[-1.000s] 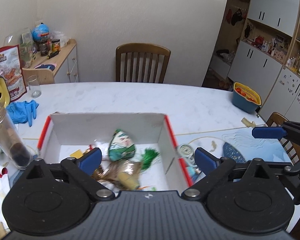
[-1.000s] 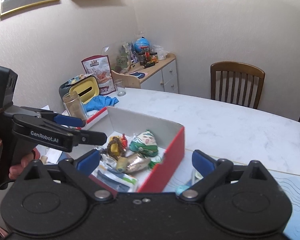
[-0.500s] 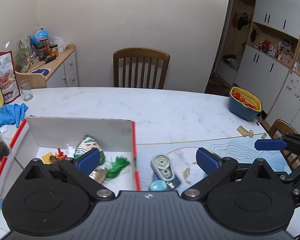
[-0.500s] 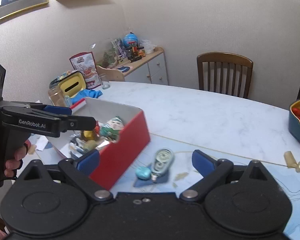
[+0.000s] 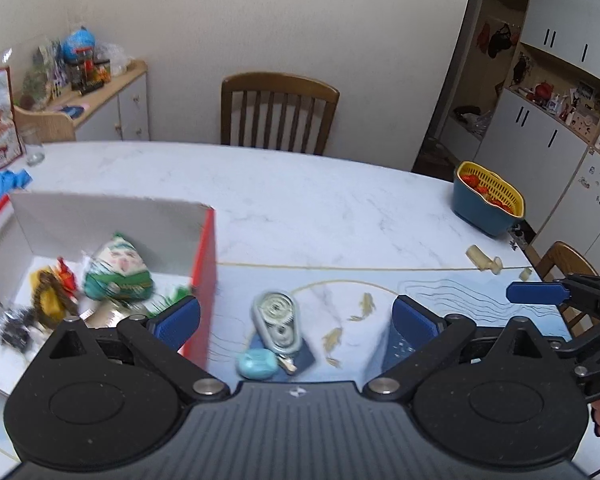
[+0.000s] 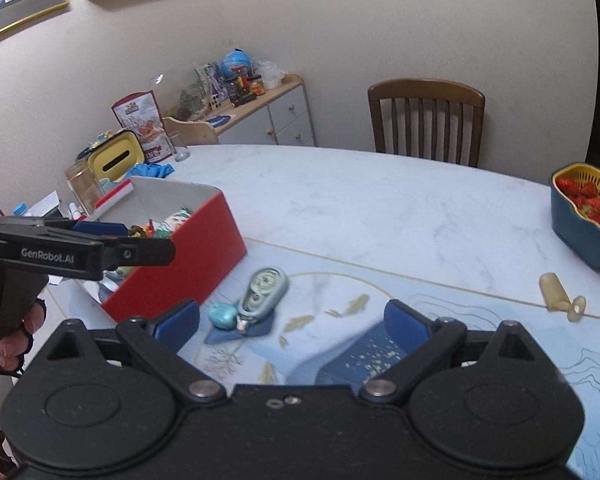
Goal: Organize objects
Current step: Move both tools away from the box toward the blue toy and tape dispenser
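Left gripper (image 5: 296,316): fingers spread wide, nothing between the blue pads, held above the near part of the table (image 5: 300,200). Right gripper (image 6: 292,320): fingers likewise spread, nothing held, above the same area of the blue patterned mat (image 6: 460,320).

Correction tape dispenser (image 5: 275,322): lies flat on the mat, just right of the red box (image 5: 204,264), its narrow end pointing toward the near edge. A small turquoise object (image 5: 257,363) sits at that near end, touching or very nearly touching the dispenser; contact cannot be confirmed. Both rest on a dark blue patch of the mat. In the right wrist view, the dispenser (image 6: 262,290) and turquoise object (image 6: 222,316) appear between the two gripper fingers but below them, not gripped.

Red box: open at the top, white inside, standing left of the dispenser. Contents include a green-and-white wrapped packet (image 5: 118,270), a green tassel partly hidden by the left gripper's finger, and smaller mixed items, blurred.

Far right of the table: a blue tub with yellow basket (image 5: 488,204) holding strawberries. A pale small object (image 5: 485,260) lies near it on the table edge of the mat. A wooden chair (image 5: 278,110) stands at the far side.
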A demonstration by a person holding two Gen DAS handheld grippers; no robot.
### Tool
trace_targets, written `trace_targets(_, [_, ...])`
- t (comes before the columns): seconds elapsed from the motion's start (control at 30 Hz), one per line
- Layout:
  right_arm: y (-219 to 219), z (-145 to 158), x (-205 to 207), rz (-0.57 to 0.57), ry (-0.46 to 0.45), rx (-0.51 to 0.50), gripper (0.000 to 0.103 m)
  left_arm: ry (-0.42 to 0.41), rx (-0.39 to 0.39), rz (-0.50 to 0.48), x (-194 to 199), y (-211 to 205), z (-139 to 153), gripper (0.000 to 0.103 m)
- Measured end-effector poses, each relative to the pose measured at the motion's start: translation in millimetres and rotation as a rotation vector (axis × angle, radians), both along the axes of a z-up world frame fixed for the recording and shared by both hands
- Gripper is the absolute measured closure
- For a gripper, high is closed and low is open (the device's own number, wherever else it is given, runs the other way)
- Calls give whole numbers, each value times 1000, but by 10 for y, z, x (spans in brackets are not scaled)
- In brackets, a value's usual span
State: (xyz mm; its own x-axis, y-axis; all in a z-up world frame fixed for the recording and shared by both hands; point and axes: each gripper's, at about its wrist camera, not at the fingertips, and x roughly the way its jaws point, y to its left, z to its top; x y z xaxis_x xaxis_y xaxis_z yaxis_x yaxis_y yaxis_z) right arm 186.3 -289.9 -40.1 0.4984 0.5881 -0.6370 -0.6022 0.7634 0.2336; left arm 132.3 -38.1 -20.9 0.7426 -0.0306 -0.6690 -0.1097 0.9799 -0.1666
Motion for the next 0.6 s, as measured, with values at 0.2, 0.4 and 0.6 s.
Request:
trace_targets(0.2, [-126, -147, 96, -1, 24, -10, 5, 40, -32, 30, 18, -176, -286, 0])
trace_targets(0.4, [-231, -295, 238, -21, 53, -31, 5, 36, 79, 28, 72, -455, -488, 0])
trace_targets(0.6, [-136, -391, 451, -10, 86, -54, 5, 50, 100, 97, 176, -472, -695, 0])
